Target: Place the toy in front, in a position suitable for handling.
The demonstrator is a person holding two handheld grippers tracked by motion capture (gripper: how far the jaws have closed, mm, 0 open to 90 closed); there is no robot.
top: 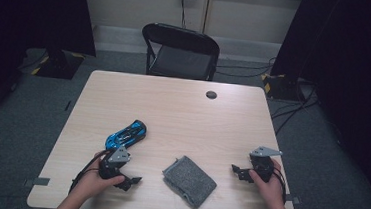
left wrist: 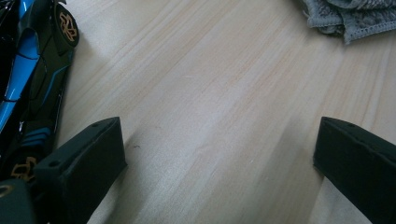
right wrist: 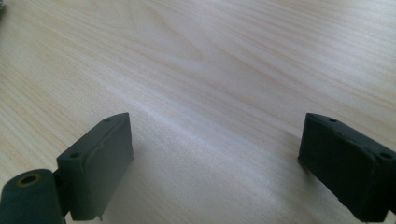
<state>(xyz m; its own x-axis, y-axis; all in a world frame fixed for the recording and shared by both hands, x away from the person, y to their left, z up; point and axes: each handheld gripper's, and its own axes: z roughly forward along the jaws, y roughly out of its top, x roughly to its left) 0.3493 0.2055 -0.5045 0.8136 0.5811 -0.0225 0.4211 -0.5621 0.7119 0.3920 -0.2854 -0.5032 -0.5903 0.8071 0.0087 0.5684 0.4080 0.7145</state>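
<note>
Wooden worktop point(top: 183, 109) | blue toy car point(top: 126, 134) beside left tongs point(top: 134, 181), spread | grey cloth point(top: 189, 180) between | right tongs point(top: 236, 169) spread, empty

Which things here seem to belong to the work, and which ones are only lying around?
Probably for the work, as they lie between both open grippers:
- blue and black toy car
- folded grey knitted cloth

Only lying about:
- black folding chair
- small round black table grommet
</note>
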